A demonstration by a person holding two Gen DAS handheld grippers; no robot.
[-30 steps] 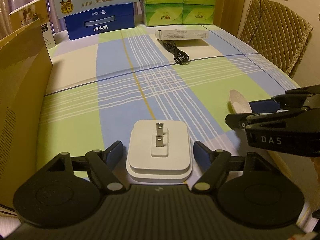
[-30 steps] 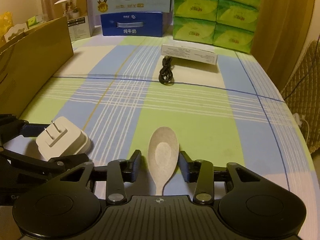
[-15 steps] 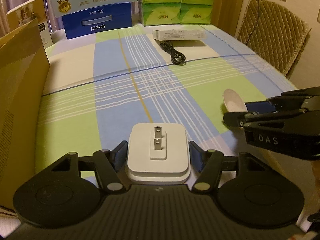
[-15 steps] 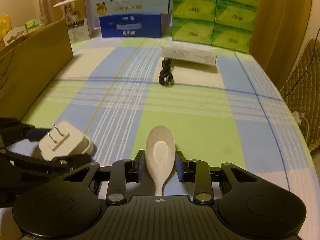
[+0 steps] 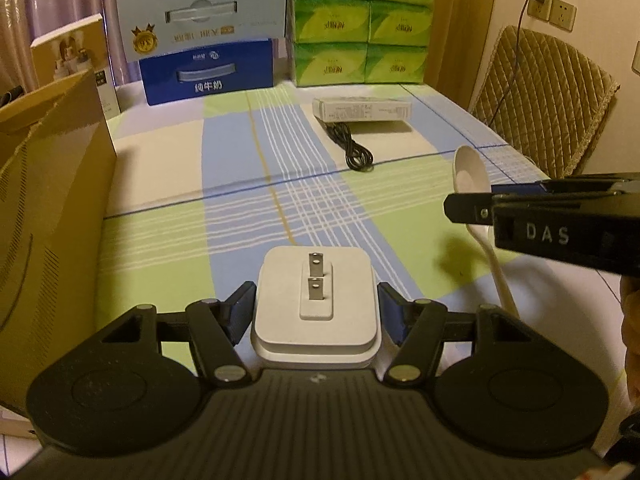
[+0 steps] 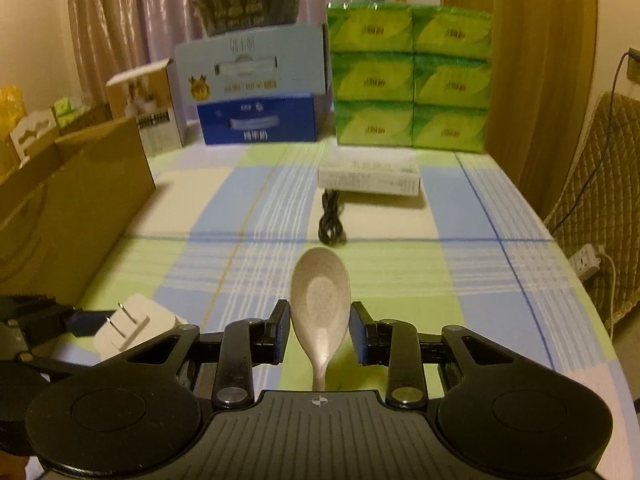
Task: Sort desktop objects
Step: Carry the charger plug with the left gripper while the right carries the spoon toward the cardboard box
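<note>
Lifting off is the big change here: a second ago both items were still lying on the tabletop [image 5: 168, 200] with the fingers spread on either side, and now both are up in the air.

The left gripper [image 5: 316, 312] has its pads pressed against the two sides of the white charger plug [image 5: 316, 308], prongs facing up, so it's pinching that. In the right wrist view you can see the plug hanging clear of the cloth with a shadow under it.

The right gripper [image 6: 319, 334] is a bit harder to read. The beige spoon [image 6: 319, 300] sits between its fingers, bowl forward and raised well above the cloth. The pads sit beside the bowl with a sliver of gap showing on each side, so I'd guess the grip is really on the handle lower down, where I can't see it. It's obviously carried, since the left wrist view shows the spoon floating with its shadow below.

So the pick step looks done for both. Next is probably dropping them somewhere. The brown cardboard box [image 5: 52, 208] on the left looks like the likeliest bin, but that's my guess. The black cable [image 6: 331, 220] and the white carton [image 6: 370, 178] further back are untouched, so plenty of sorting remains.
</note>
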